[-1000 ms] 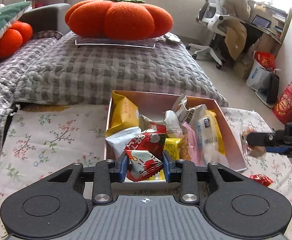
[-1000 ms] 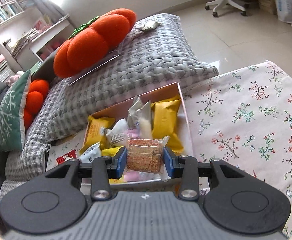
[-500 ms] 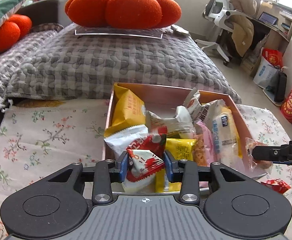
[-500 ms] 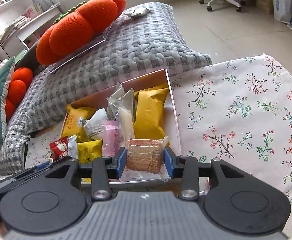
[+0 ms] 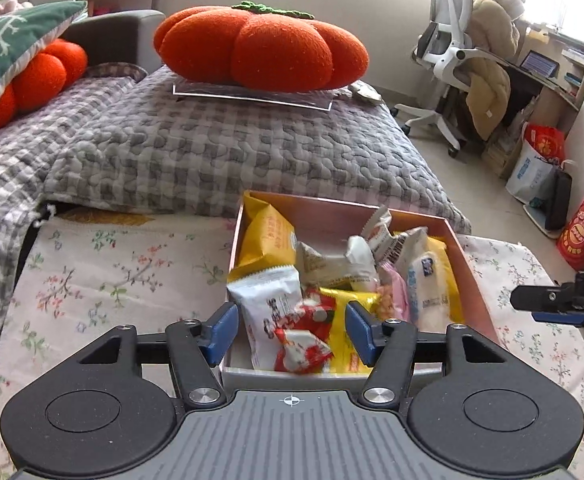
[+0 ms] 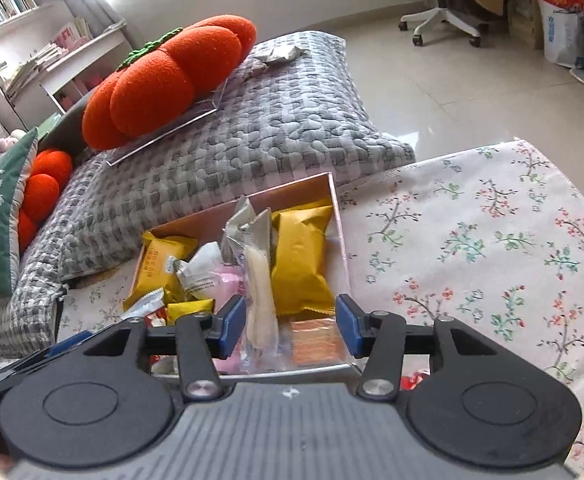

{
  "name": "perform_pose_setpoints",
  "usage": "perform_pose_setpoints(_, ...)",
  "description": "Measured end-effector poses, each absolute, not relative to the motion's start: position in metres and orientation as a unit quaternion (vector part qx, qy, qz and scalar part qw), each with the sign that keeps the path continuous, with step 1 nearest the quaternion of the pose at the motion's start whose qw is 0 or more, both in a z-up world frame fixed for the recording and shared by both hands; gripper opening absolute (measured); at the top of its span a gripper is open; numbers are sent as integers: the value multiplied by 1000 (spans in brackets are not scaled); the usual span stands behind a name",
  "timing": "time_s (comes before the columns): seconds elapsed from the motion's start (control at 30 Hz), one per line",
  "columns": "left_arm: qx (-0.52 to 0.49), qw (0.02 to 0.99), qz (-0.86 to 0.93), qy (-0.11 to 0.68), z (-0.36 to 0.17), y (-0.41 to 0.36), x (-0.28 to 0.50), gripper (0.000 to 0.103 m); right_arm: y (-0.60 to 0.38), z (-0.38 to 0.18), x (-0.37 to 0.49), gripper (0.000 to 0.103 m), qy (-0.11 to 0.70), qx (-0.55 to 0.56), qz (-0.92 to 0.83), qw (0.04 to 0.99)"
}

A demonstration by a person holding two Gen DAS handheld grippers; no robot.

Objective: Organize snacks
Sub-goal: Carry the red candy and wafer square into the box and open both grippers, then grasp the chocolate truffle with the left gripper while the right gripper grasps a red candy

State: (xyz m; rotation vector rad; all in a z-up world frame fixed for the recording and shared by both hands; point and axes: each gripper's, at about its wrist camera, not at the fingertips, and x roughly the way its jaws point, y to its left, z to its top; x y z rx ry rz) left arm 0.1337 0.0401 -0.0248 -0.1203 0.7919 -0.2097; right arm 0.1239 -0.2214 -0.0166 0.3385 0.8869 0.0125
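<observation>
I see a pink box at frame centre in the left view, on the floral cloth, packed with wrapped snacks. My left gripper hangs over its near edge, jaws opening and released. The red packet, red and white and crinkled, lies in the box's near end between and just beyond the blue pads, touching neither; its long axis runs roughly up the frame, tilted. In the right view, my right gripper is over the same box, jaws opening too, nothing clamped. The brown bar, a flat orange-brown block in clear wrap, lies flat in the near right corner below the gap, nearer the right pad; its long axis I cannot tell.
</observation>
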Motion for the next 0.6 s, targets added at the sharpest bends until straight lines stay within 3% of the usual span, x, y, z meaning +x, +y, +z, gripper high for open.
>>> perform_pose_setpoints(0.1, -52, 911, -105, 396, -25, 35, 124, 59, -224, -12, 120, 47, 427, 164, 6, 889)
perform_pose_setpoints(0.33, -19, 887, -154, 434, -31, 10, 99, 70, -219, 3, 104, 55, 422, 107, 3, 900)
perform_pose_setpoints(0.47, 28, 868, -207, 451, -38, -12, 79, 72, -221, 0, 98, 63, 433, 68, -1, 899)
perform_pose_setpoints(0.6, 66, 859, -233, 451, -44, -27, 61, 72, -226, -16, 96, 64, 465, 28, 0, 885)
